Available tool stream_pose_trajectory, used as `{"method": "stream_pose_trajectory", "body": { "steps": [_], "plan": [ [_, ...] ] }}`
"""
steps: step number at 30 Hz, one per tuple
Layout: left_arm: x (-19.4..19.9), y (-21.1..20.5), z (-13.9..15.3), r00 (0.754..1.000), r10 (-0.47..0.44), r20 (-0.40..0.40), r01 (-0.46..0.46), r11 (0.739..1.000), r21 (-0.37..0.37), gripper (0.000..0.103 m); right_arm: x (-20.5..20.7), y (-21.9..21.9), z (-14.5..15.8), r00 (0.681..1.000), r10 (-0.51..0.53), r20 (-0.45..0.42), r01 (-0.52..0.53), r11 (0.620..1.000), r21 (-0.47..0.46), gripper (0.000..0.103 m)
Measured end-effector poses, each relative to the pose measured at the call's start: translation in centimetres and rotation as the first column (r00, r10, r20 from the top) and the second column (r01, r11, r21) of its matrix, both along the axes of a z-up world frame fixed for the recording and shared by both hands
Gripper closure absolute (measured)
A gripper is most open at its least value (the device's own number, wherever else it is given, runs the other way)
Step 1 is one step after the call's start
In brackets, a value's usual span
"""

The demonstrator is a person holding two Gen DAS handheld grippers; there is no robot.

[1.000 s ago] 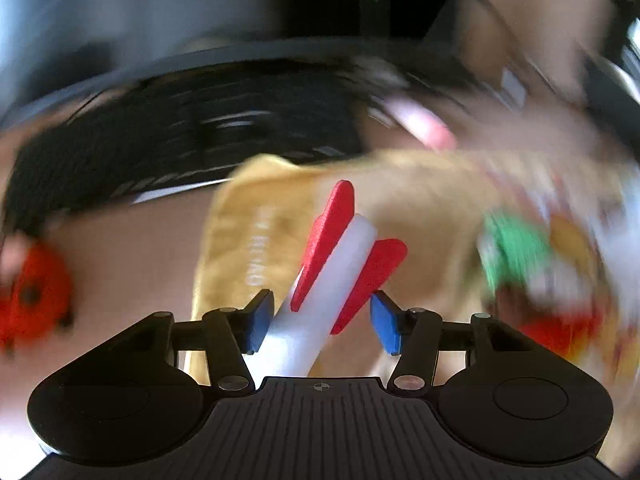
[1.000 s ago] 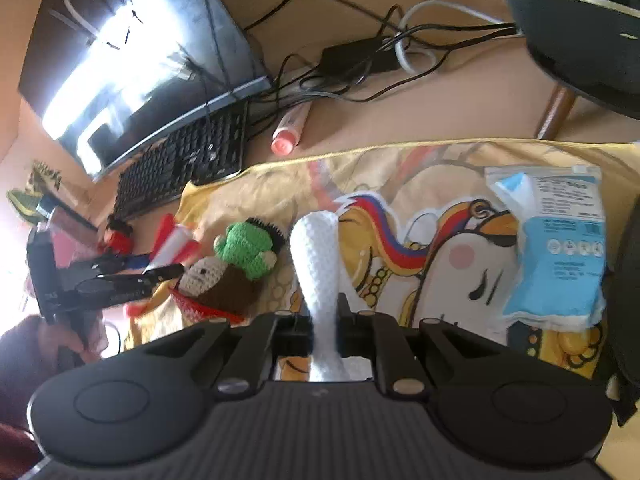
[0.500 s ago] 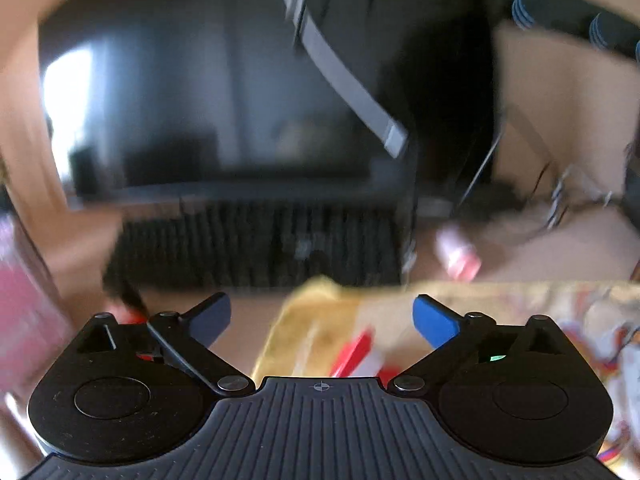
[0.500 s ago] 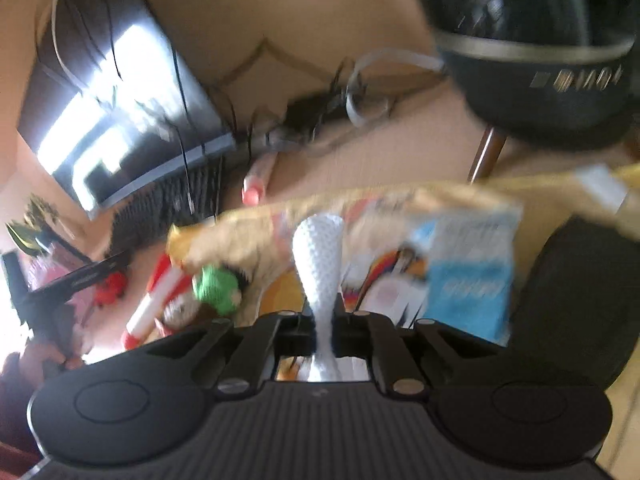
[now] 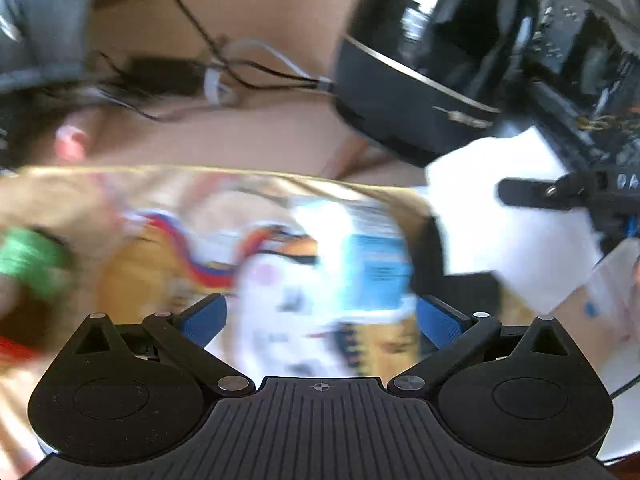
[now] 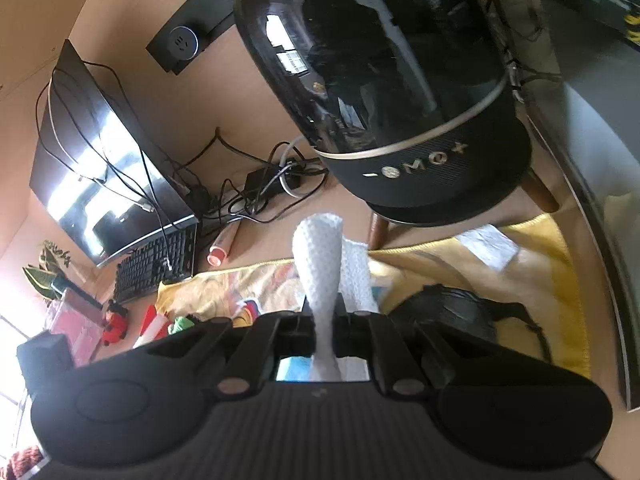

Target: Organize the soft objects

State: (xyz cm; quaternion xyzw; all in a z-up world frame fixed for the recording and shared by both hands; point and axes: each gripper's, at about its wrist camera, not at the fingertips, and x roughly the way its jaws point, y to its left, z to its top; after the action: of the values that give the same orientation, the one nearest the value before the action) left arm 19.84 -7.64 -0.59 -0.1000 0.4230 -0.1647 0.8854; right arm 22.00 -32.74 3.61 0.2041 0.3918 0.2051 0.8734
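Note:
My right gripper [image 6: 322, 320] is shut on a white textured cloth [image 6: 320, 256], which stands up between its fingers above the yellow printed blanket [image 6: 536, 264]. My left gripper [image 5: 322, 316] is open and holds nothing; its blue pads [image 5: 204, 316] hang over the blanket [image 5: 132, 280] and a blue-and-white soft pack [image 5: 376, 264]. A red-and-white rocket toy [image 6: 154, 324] and a green crochet toy [image 6: 182, 324] lie at the blanket's left end. The green toy [image 5: 24, 256] is blurred in the left wrist view. A black pouch [image 6: 448, 312] lies on the blanket's right part.
A large black domed speaker [image 6: 400, 100] on wooden legs stands just behind the blanket. A monitor [image 6: 100, 160], keyboard [image 6: 156, 264], tangled cables [image 6: 260, 188] and a pink tube [image 6: 218, 252] sit at the back left. A small red toy [image 6: 114, 318] lies beside the keyboard.
My left gripper let go of the rocket toy, opened wide and swung right over the blanket. My right gripper rose and tilted up toward the speaker, still holding the white cloth.

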Motion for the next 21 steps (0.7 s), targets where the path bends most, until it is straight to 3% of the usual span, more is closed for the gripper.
{"method": "stream_pose_trajectory", "body": {
  "steps": [2, 5, 9, 11, 14, 16, 21],
  "plan": [
    [0.8, -0.4, -0.8, 1.0, 0.014, -0.009, -0.015, 0.995, -0.094, 0.0, -0.3, -0.5, -0.3, 1.0, 0.014, 0.008, -0.014, 1.0, -0.001, 0.096],
    [2.8, -0.7, -1.8, 0.998, 0.066, -0.025, -0.069, 0.985, -0.16, 0.0, -1.1, -1.0, -0.8, 1.0, 0.011, 0.017, -0.01, 1.0, -0.013, 0.096],
    [5.9, -0.6, -3.3, 0.988, 0.088, -0.127, -0.122, 0.947, -0.296, 0.0, -3.2, -2.6, -0.4, 1.0, -0.002, 0.016, 0.002, 1.0, -0.004, 0.092],
    [6.6, -1.2, -3.7, 0.986, 0.087, -0.141, -0.124, 0.951, -0.282, 0.0, -3.9, -3.6, -0.2, 0.999, -0.02, 0.026, 0.021, 1.0, -0.015, 0.092],
    [6.5, -2.7, -3.8, 0.995, 0.055, -0.086, -0.07, 0.979, -0.19, 0.003, -4.3, -4.9, -0.3, 0.998, -0.063, 0.026, 0.063, 0.998, -0.002, 0.092],
    [6.2, -3.8, -3.6, 0.999, 0.033, -0.039, -0.036, 0.995, -0.097, 0.048, -4.4, -5.4, -0.4, 0.996, -0.083, 0.022, 0.083, 0.997, 0.007, 0.092],
    [5.4, -1.4, -2.2, 0.999, 0.045, -0.027, -0.047, 0.994, -0.099, 0.049, -3.8, -4.3, -0.1, 0.999, -0.036, 0.031, 0.036, 0.999, 0.016, 0.092]
  ]
}}
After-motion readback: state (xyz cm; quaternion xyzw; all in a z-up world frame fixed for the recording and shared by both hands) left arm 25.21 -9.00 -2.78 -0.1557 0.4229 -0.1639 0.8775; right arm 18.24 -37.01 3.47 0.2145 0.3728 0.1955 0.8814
